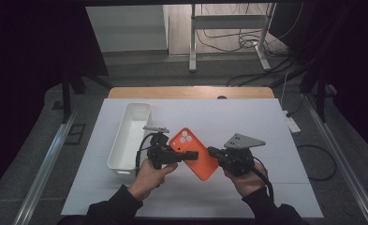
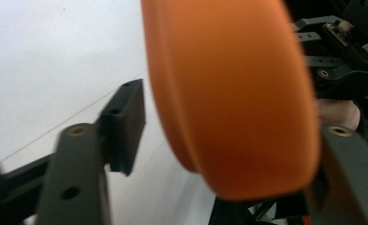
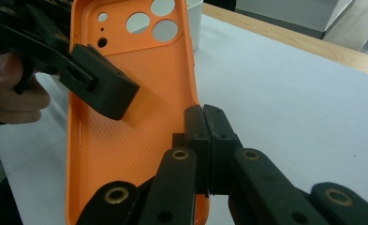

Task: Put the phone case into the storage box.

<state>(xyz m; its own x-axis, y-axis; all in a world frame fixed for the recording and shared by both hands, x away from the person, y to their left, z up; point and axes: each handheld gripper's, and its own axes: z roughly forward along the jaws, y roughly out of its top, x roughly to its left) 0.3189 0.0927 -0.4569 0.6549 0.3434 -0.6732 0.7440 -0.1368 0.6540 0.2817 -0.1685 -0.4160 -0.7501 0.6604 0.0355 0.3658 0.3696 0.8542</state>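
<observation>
An orange phone case is held above the white table cover, between my two grippers. My right gripper is shut on its side wall; in the right gripper view the two jaws meet on the rim of the case, whose inside faces the camera. My left gripper straddles the case's other side, one jaw across the inside and the other behind. In the left gripper view the case stands between the jaws, with a gap between it and the left pad.
A long white bin stands on the left of the white cover, just beside my left hand. The wooden table edge runs along the far side. Beyond it are floor cables and a metal frame.
</observation>
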